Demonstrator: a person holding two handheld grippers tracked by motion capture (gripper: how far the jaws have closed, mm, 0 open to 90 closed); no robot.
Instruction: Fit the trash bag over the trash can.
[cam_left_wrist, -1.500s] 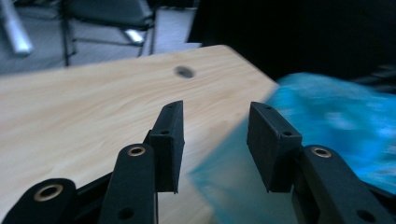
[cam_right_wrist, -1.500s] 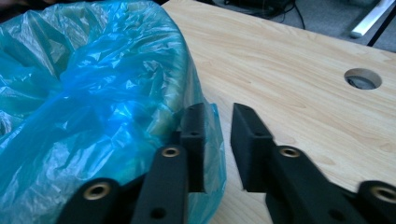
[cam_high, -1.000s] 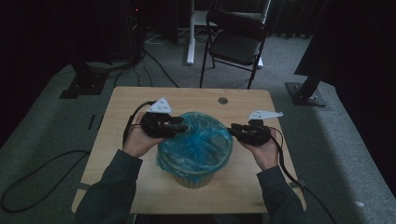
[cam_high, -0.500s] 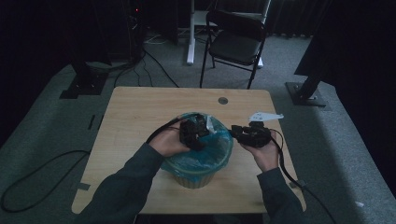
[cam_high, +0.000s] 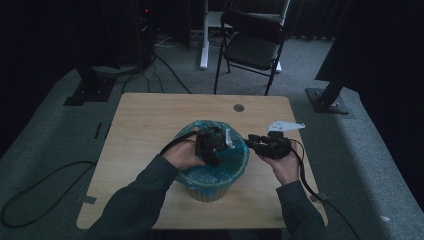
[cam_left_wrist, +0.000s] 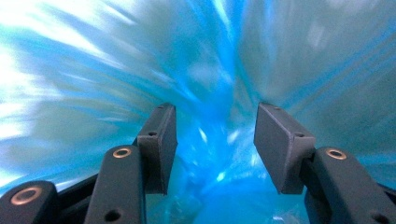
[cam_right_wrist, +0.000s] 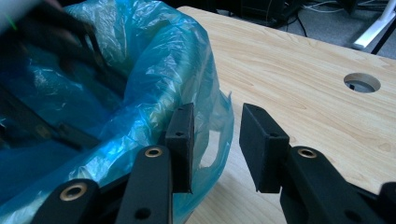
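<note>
A tan bin (cam_high: 207, 192) lined with a blue plastic bag (cam_high: 220, 170) stands near the front middle of the wooden table (cam_high: 145, 130). My left gripper (cam_high: 215, 145) points down into the bin's mouth. In the left gripper view its jaws (cam_left_wrist: 215, 121) stand apart over the blurred blue bag (cam_left_wrist: 93, 70); they have just been opening, and nothing is pinched between them. My right gripper (cam_high: 252, 142) hovers at the bin's right rim. Its jaws (cam_right_wrist: 217, 116) are open, the left one close against the bag's folded-over edge (cam_right_wrist: 154, 60), with bare table in the gap.
A round cable hole (cam_high: 238, 107) sits in the table's far right part. Beyond the table a black folding chair (cam_high: 252, 45) stands on the grey carpet, with cables (cam_high: 165, 70) and dark stand bases (cam_high: 327, 100) around it.
The left hand has gone from the bin's left rim rightwards and down into the bin's mouth, and its jaws have spread. The right hand has kept still.
</note>
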